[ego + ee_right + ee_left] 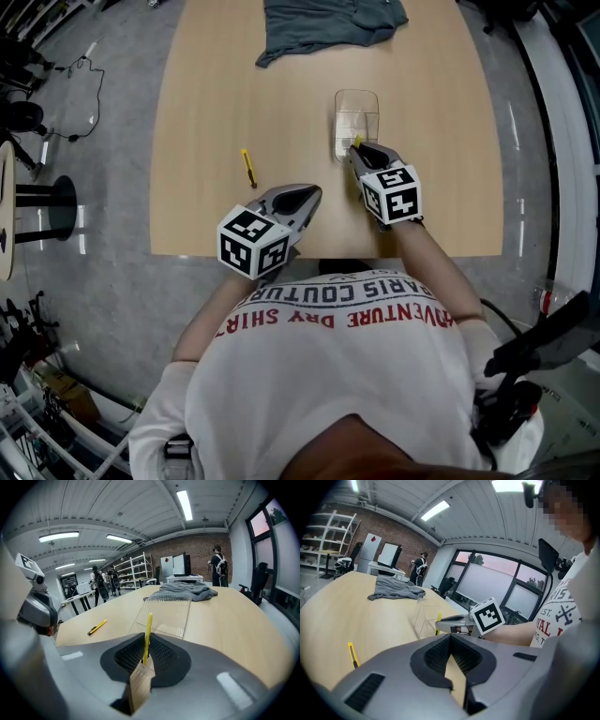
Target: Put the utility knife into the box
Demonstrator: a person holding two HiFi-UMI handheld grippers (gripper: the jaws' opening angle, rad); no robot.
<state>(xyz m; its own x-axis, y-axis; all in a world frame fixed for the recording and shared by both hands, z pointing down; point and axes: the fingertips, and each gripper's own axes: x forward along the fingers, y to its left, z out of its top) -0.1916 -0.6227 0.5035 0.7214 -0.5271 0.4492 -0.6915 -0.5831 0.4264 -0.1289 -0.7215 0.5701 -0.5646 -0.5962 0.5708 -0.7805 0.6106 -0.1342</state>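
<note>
Right now we have our right gripper clamped on a slim yellow utility knife, which stands upright between the jaws. It sits just at the near edge of the clear ribbed plastic box, not inside it. Our left gripper hovers beside it over the light wooden table, jaws together with nothing between them. Further left, a second yellow utility knife lies flat on the tabletop. At the far end we see a crumpled grey cloth.
</note>
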